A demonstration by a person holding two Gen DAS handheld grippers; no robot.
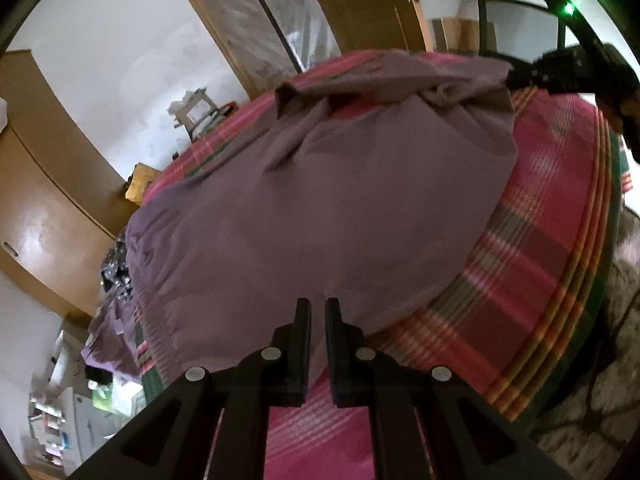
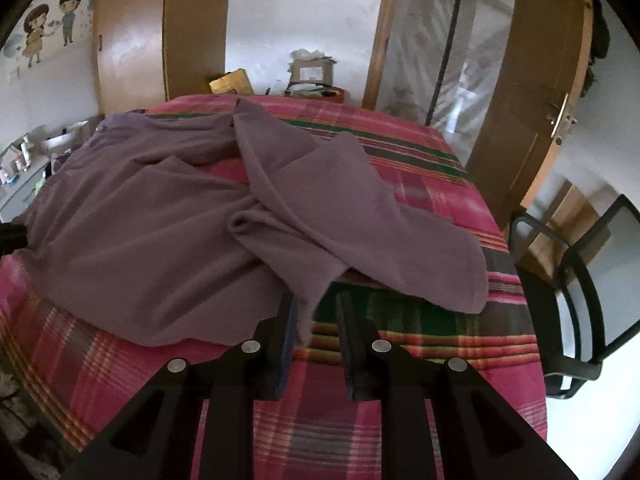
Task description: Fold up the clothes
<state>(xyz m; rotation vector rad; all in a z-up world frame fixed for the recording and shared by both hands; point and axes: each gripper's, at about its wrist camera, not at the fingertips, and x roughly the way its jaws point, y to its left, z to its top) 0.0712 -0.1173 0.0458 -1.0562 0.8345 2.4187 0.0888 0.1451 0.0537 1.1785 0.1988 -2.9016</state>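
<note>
A purple garment (image 1: 320, 200) lies spread across a pink plaid bedspread (image 1: 540, 240). My left gripper (image 1: 318, 308) sits at the garment's near hem. Its fingers are almost together with only a slim gap, and the cloth runs in at the tips. In the right wrist view the same garment (image 2: 160, 232) is rumpled, with one flap lifted off the bed toward my right gripper (image 2: 316, 304). That gripper's jaws stand apart, and a point of cloth hangs between them against the left finger (image 2: 289, 320). From the left wrist view, the right gripper (image 1: 520, 76) is at the garment's far corner.
A black chair (image 2: 580, 280) stands close to the bed's right side. Wooden wardrobe doors (image 2: 132, 40) and a door with a handle (image 2: 560, 120) line the wall behind. Boxes and clutter (image 2: 312, 68) sit past the far edge. A patterned rug (image 1: 600, 400) covers the floor.
</note>
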